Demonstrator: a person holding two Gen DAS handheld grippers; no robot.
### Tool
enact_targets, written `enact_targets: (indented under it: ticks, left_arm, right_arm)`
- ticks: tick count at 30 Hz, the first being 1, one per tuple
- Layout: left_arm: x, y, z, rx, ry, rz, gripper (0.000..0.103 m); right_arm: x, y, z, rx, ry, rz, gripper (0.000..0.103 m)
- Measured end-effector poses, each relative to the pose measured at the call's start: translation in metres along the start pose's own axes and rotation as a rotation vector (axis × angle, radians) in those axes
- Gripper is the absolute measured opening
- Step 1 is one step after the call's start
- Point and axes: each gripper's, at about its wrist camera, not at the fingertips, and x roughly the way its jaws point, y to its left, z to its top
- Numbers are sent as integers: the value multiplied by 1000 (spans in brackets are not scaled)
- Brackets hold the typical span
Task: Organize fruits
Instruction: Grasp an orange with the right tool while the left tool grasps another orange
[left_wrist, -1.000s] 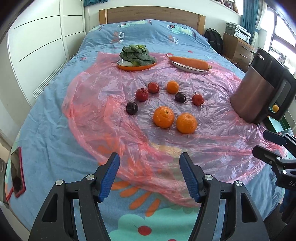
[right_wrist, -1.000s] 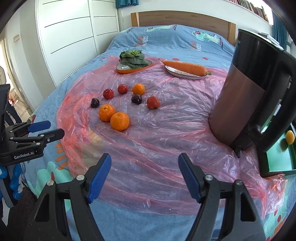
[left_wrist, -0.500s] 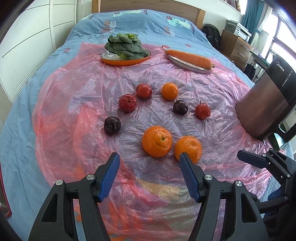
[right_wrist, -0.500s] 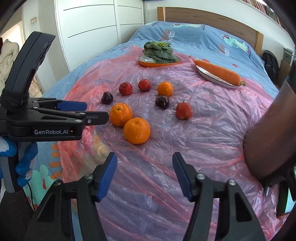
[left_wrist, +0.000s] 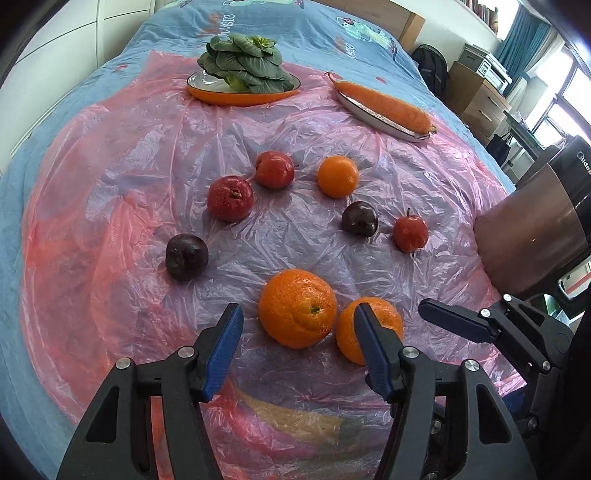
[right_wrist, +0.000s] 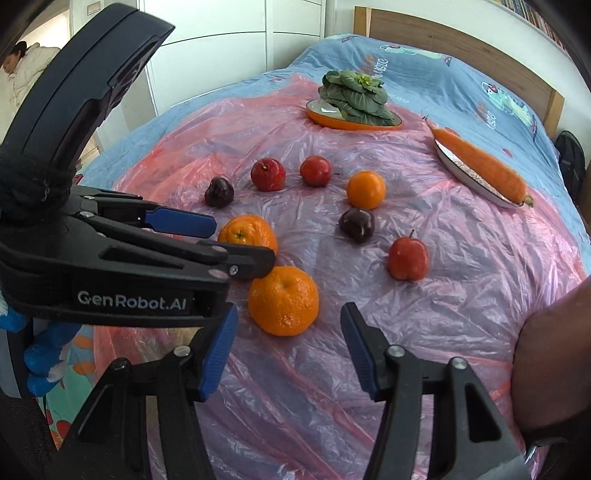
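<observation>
Bed (left_wrist: 74, 122) under crinkled pink plastic sheet (left_wrist: 110, 229); left gripper (left_wrist: 297, 347), right gripper (right_wrist: 288, 349), fingers apart, each framed 1 large dimpled orange (left_wrist: 297, 308), likely for pickup.

Two big oranges (left_wrist: 297, 308) (left_wrist: 369, 328) are sitting side by side right in front of the left hand-held gripper (left_wrist: 298, 349). Farther off are lying a small orange (left_wrist: 338, 176), three red apples (left_wrist: 230, 198) and two dark plums (left_wrist: 186, 256).

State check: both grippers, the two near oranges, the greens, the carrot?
left gripper: jaws open, empty, just short of left orange
right gripper: jaws open, empty, just short of right orange
left orange: loose on plastic
right orange: loose on plastic
greens: on orange plate
carrot: on white plate
</observation>
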Motion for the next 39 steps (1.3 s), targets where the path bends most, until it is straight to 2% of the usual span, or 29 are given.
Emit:
enact_targets:
  ticks: [1,10,17,19,21,23,26,31,39]
  left_arm:
    - [0,1,1,-7,3,-4,54]
    - [3,6,2,-41,16,-28,54]
    - [7,17,0,-140,25,-54,54]
    - [8,16,0,-151,25,-53,54]
    - [9,15,0,-155,26,-44,54]
    - [11,13,1,-158,27,-37,54]
    - [12,10,1,-148,25,-23,53]
    - [11,8,0,-133,22,-38,40]
    - [9,6,-4,-121,-7,-33,39]
  right_arm:
    - [2,0,1,-3,2,2,71]
    - [22,-1,4,-20,24,9,70]
    - [32,-3,5,-25,31,20,70]
    - [35,-3,5,-22,31,22,65]
    - [36,-3,5,-17,30,26,59]
    - [38,-2,5,-19,34,26,49]
    - [41,-1,5,-16,37,19,49]
    - [40,-1,5,-18,36,18,47]
    - [37,1,7,-23,37,13,47]
